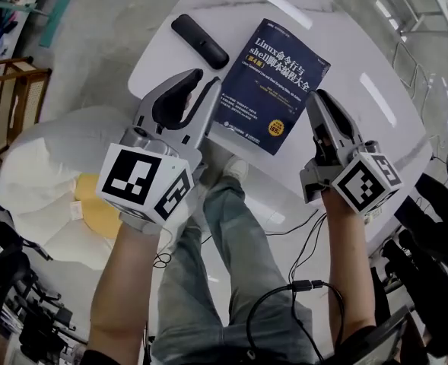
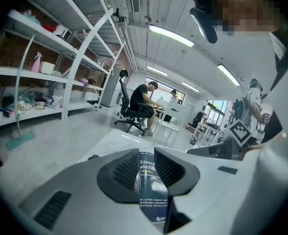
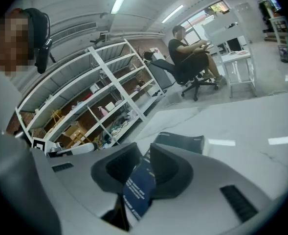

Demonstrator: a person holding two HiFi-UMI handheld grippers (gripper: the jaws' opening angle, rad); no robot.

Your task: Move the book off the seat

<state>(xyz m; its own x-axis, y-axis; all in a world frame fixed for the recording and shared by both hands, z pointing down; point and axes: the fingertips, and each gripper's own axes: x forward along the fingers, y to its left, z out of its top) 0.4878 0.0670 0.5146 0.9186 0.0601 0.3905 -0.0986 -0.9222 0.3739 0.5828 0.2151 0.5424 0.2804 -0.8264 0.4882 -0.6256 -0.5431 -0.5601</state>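
**Book carried in two tongs, over the bench**

We hold the book (image 1: 275, 82) from both sides. The left tongs (image 1: 207, 90) are clenched on its left edge and the right tongs (image 1: 316, 105) on its right edge. Each gripper view shows the blue cover pinched between the dark pads. We judge the two-sided hold is there to keep a wide, flat book level, since one pinch at an edge would let it sag or swing.

The book hangs cover up over the white bench (image 1: 360, 90), beside a black remote (image 1: 199, 41) and apart from it. We cannot tell whether its underside touches the bench yet. The soft white seat (image 1: 41, 173) lies well to the left with no book on it, so the move looks nearly done. What remains, we think, is setting the book flat on the bench and letting go.
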